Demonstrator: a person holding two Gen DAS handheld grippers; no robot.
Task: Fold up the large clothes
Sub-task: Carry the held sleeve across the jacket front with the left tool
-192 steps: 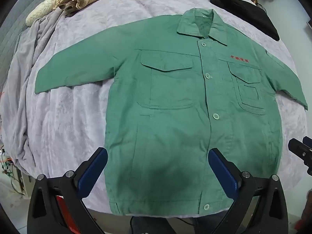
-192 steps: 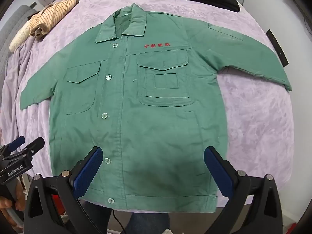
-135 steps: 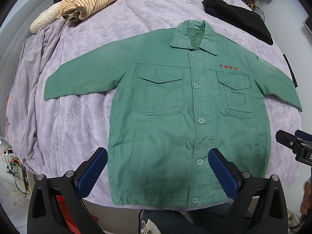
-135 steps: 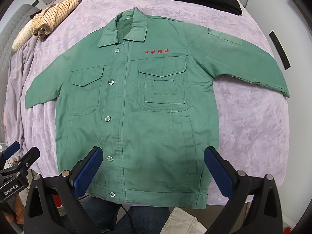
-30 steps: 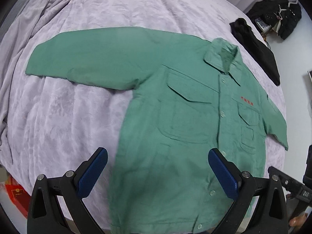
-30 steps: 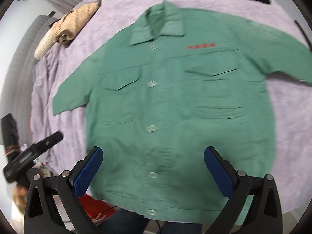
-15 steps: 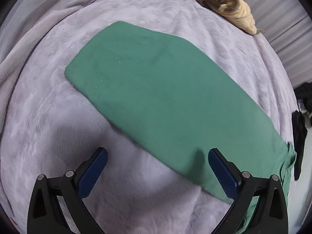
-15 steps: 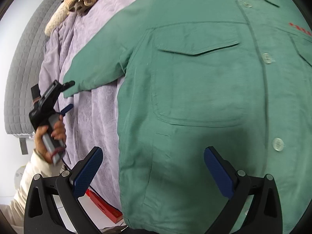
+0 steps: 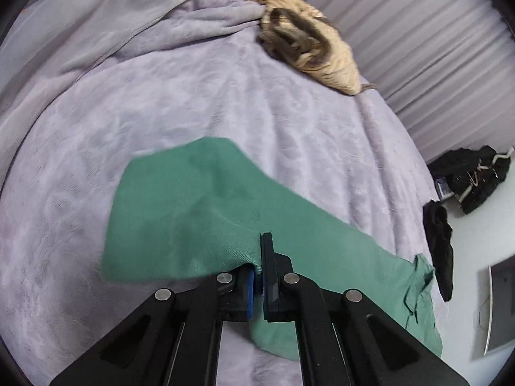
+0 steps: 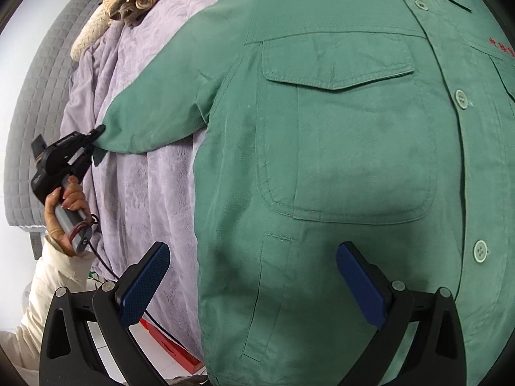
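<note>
Left wrist view: the left gripper (image 9: 257, 268) is clamped on the green jacket's sleeve (image 9: 193, 212), centre frame, on the purple bedspread (image 9: 225, 96).

Right wrist view: the right gripper (image 10: 254, 281), jaws apart, hovers over the jacket (image 10: 338, 160), spread flat; folding is barely begun.

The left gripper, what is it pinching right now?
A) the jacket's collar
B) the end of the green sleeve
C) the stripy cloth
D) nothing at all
B: the left gripper is shut on the edge of the green sleeve, near its cuff end; the right wrist view shows the same.
</note>
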